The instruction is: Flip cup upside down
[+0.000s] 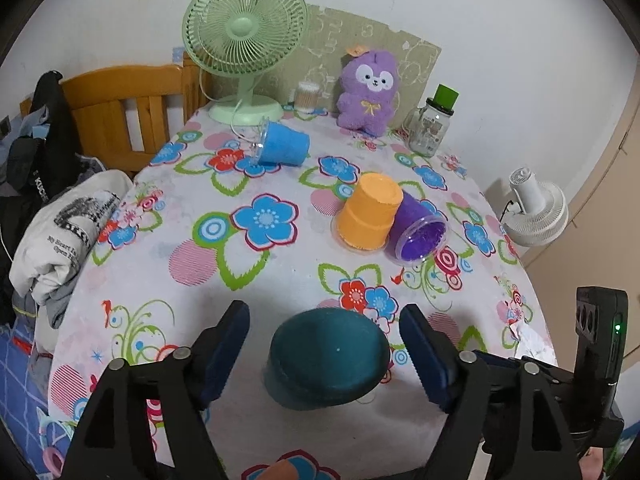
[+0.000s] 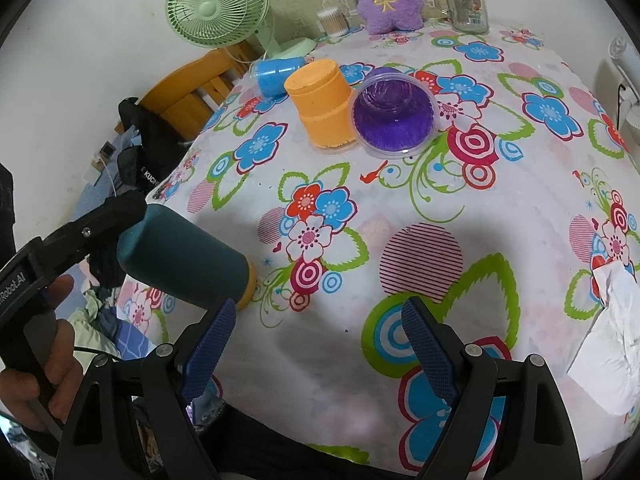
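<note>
A dark teal cup stands upside down near the table's front edge, its flat base up, between the fingers of my left gripper. The jaws are wide open and stand apart from the cup's sides. In the right wrist view the teal cup shows at the left with the left gripper behind its base. An orange cup stands upside down mid-table. A purple cup lies on its side against it, mouth facing front. A blue cup lies on its side further back. My right gripper is open and empty above the tablecloth.
A green fan, a purple plush toy, a cotton-swab jar and a glass jar line the table's back edge. A wooden chair and piled clothes are at left. Crumpled paper lies at right.
</note>
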Demonstrator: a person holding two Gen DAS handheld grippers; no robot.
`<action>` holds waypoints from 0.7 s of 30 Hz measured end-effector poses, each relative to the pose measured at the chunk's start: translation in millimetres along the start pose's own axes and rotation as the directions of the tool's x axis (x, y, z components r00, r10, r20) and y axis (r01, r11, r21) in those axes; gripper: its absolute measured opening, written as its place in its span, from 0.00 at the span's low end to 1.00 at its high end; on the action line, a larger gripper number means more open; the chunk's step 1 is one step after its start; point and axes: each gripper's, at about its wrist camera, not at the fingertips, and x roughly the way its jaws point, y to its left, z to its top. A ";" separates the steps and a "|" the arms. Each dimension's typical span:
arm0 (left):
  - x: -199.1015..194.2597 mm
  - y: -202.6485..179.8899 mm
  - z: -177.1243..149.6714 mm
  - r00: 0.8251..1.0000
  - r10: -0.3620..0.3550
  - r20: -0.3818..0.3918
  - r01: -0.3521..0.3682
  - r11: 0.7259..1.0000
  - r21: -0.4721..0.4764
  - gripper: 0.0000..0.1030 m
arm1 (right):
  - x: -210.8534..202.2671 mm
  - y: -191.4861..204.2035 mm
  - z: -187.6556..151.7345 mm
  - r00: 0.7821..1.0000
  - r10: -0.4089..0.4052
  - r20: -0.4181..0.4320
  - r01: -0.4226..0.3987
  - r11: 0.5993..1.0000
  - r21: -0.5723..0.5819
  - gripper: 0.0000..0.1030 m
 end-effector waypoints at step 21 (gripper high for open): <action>-10.0 -4.5 -0.7 1.000 -0.019 0.019 0.019 1.000 0.008 0.90 | -9.3 9.0 4.8 0.999 -0.002 0.038 0.003 1.000 -0.021 0.84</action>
